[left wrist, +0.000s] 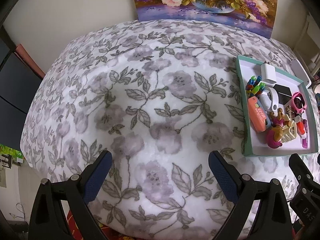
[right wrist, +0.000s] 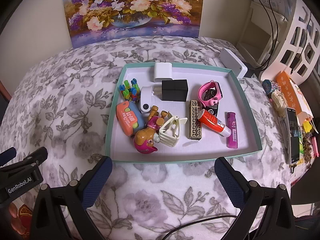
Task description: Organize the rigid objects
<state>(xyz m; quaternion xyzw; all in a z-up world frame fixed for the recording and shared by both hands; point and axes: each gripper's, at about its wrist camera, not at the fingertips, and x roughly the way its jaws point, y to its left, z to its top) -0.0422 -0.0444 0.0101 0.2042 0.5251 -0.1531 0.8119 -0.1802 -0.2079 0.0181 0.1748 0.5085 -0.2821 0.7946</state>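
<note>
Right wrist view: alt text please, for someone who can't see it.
A shallow teal-rimmed tray of small items, including a glue stick, pink watch and toy dog, sits on a floral blanket ahead of the open, empty right gripper.

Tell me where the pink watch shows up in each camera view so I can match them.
Left wrist view: pink watch at far right, by the teal tray's right wall.
Right wrist view: pink watch right of centre, in the tray's back right part.
Shared landmark: the flower painting behind the table.
</note>
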